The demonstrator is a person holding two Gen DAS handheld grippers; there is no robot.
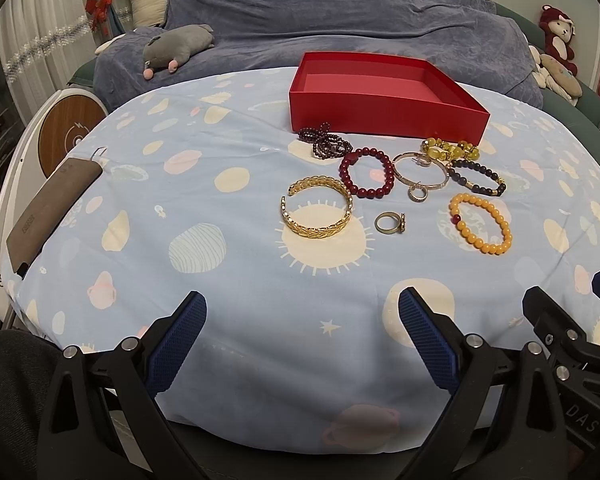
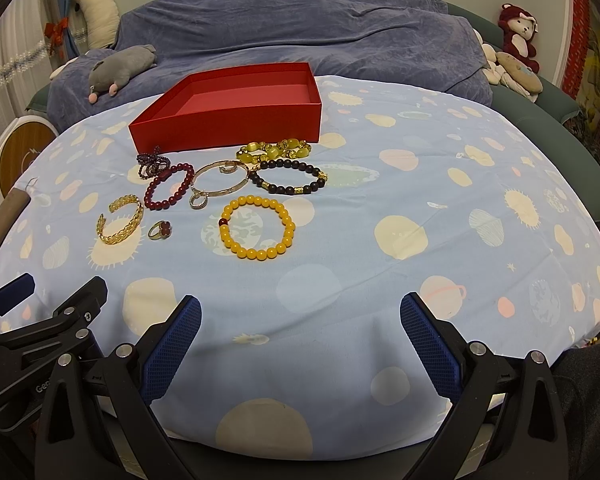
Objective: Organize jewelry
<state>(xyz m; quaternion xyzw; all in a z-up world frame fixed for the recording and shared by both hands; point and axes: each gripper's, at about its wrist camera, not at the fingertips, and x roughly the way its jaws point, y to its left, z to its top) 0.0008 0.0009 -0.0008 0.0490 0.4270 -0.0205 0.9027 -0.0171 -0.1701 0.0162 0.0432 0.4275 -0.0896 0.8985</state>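
An open, empty red box [image 1: 384, 114] [image 2: 228, 128] stands at the far side of the planet-print cloth. In front of it lie several pieces: a gold woven cuff [image 1: 317, 210] [image 2: 121, 220], a small ring [image 1: 389, 223] [image 2: 161, 230], a dark red bead bracelet [image 1: 366, 172] [image 2: 168, 186], a thin metal bangle [image 1: 420, 170] [image 2: 219, 179], an orange bead bracelet [image 1: 480, 224] [image 2: 257, 227], a black bead bracelet [image 1: 478, 178] [image 2: 288, 178], a yellow-green bracelet [image 1: 450, 149] [image 2: 274, 150] and a tangled garnet strand [image 1: 326, 143] [image 2: 152, 162]. My left gripper [image 1: 302, 316] and right gripper [image 2: 300, 316] hover open at the near edge, holding nothing.
The cloth-covered table [image 1: 220, 280] [image 2: 420, 200] has bare room left and right of the jewelry. A brown pouch [image 1: 52, 208] lies at its left edge. Behind is a blue-covered sofa [image 1: 340, 20] with a grey plush toy [image 1: 176, 50] and a red plush [image 2: 518, 36].
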